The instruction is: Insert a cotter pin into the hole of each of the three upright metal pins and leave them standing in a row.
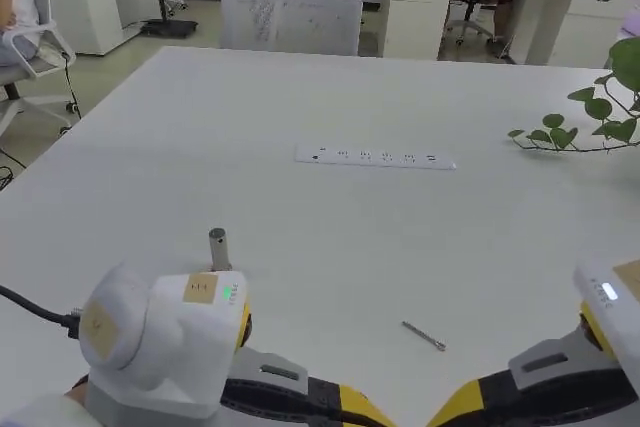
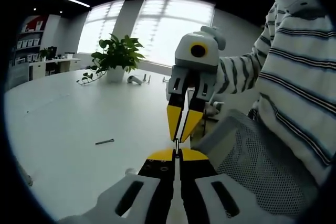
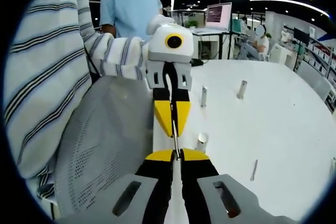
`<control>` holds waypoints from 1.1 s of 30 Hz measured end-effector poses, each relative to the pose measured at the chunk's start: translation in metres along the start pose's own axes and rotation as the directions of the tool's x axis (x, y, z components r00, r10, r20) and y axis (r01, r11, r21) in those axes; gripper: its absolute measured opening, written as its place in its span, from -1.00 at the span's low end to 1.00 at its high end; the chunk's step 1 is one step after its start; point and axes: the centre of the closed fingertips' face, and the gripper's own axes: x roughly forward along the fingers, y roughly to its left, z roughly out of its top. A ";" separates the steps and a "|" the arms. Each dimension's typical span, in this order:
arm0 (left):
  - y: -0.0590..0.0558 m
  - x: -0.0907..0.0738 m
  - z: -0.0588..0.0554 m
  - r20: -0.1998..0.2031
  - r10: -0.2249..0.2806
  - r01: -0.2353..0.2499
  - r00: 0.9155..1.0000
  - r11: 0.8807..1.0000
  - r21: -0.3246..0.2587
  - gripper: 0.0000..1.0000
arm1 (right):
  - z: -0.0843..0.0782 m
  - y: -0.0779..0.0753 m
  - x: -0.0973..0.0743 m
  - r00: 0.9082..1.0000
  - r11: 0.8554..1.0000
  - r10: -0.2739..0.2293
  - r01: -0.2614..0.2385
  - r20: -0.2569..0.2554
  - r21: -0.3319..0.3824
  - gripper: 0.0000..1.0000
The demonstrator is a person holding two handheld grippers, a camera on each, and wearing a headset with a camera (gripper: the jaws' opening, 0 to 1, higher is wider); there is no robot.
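Left tool [image 2: 177, 153], right tool [image 3: 177, 153] both clenched on one thin metal cotter pin [image 3: 175, 139]. Three upright grey metal pins [image 3: 203, 96] on white bench [image 3: 283, 129].

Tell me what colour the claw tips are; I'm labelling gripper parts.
Yellow. The right claw shows it best, in the right gripper view.

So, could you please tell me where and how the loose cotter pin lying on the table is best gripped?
Grip the loose cotter pin at mid-shaft, straight down from above, jaws across its length: it lies flat and thin on the table, so a side approach would likely push it. The left claw and right claw are both shut on another cotter pin.
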 end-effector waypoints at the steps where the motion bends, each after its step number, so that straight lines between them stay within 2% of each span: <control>1: 0.000 0.000 0.000 0.001 0.000 0.000 1.000 1.000 0.000 -1.00 | 0.000 0.000 0.000 1.000 1.000 0.000 0.000 0.001 -0.001 -0.88; 15: -0.001 -0.001 0.004 0.028 -0.007 0.007 1.000 1.000 -0.011 -1.00 | 0.003 0.001 0.000 1.000 1.000 0.017 -0.017 0.010 0.015 -0.90; 25: 0.001 -0.001 0.004 0.030 -0.001 0.001 1.000 1.000 -0.021 -1.00 | 0.004 -0.001 0.000 1.000 1.000 0.006 -0.006 -0.020 -0.005 -0.92; 33: 0.001 -0.001 0.006 0.052 0.003 0.000 0.999 0.999 -0.052 -1.00 | 0.004 -0.001 0.000 0.999 1.000 0.003 -0.004 -0.035 -0.024 -0.92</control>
